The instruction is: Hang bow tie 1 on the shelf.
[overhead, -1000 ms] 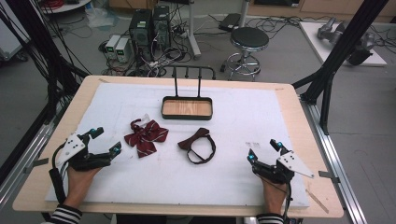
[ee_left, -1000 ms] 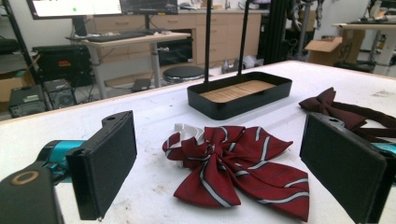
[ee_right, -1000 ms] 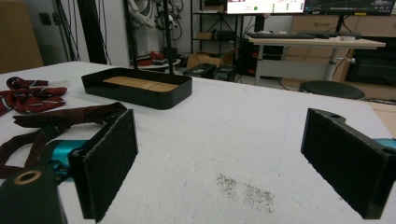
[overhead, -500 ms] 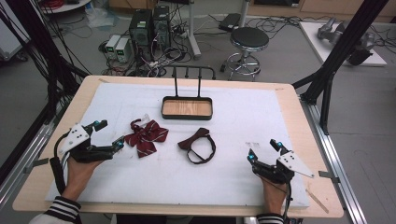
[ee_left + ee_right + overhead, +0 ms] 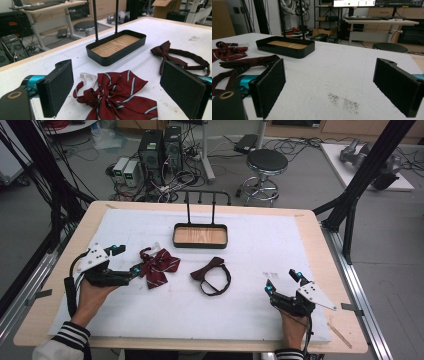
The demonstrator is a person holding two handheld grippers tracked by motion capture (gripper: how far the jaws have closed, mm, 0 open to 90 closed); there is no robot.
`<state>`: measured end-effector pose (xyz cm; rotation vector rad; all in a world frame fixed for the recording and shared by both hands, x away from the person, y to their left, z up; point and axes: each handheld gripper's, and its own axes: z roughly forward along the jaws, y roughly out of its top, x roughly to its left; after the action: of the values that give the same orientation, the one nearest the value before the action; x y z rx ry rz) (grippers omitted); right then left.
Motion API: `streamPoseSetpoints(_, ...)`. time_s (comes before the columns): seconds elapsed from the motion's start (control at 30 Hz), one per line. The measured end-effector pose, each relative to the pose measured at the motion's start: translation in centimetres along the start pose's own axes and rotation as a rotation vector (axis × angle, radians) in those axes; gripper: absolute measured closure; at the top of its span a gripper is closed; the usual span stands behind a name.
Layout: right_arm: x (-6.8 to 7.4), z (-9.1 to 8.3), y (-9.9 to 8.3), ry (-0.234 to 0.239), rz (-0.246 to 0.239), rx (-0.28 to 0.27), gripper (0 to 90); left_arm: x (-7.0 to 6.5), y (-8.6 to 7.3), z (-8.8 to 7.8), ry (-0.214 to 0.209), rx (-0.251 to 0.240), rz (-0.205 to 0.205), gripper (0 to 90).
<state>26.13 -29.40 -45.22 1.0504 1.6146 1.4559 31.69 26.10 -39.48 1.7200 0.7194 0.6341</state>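
A red striped bow tie (image 5: 159, 265) (image 5: 117, 96) lies left of centre on the white mat. My left gripper (image 5: 128, 260) (image 5: 117, 92) is open right beside it, and the left gripper view has the bow lying between the two black jaws. A dark maroon bow tie (image 5: 212, 275) (image 5: 180, 53) (image 5: 239, 66) with a looped strap rests at the middle. Behind both stands a black tray (image 5: 200, 236) (image 5: 116, 47) (image 5: 285, 47) with a wooden bottom and a tall handle. Near the front right, my right gripper (image 5: 284, 282) (image 5: 329, 87) is open over bare mat.
The white mat (image 5: 250, 310) covers a wooden table (image 5: 50, 320). A dark smudge (image 5: 343, 101) marks the mat in front of the right gripper. Off the far edge stand a round stool (image 5: 267, 162), computer boxes (image 5: 160, 147) and cables on the floor.
My left gripper has moved forward and to the right, up to the red striped bow tie. The right gripper has stayed where it was.
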Motion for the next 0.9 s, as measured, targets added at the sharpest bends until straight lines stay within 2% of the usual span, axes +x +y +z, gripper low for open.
streamPoseSetpoints(0.1, 0.0, 0.0, 0.0, -0.001, 0.003, -0.001, 10.0, 0.0, 0.3, 0.5, -0.017, 0.026, 0.004, 12.7)
streamPoseSetpoints(0.3, 0.0, 0.0, 0.0, 0.000, 0.002, 0.000, 10.0, 0.0, 0.7, 1.4, -0.019, 0.078, 0.004, 12.9)
streamPoseSetpoints(0.5, 0.0, 0.0, 0.0, 0.000, 0.004, -0.001, 10.0, 0.1, 0.9, 2.3, -0.022, 0.162, 0.015, 14.1)
streamPoseSetpoints(0.63, 0.0, 0.0, 0.0, 0.000, 0.007, -0.001, 10.0, 0.2, 0.7, 2.7, -0.004, 0.204, 0.013, 16.7)
streamPoseSetpoints(0.73, 0.0, 0.0, 0.0, 0.000, 0.011, -0.001, 10.0, 0.3, 0.6, 3.0, 0.012, 0.255, 0.017, 16.7)
streamPoseSetpoints(0.9, -0.1, 0.0, 0.0, 0.000, 0.008, -0.002, 10.0, 0.4, 0.6, 3.7, 0.007, 0.310, 0.012, 16.7)
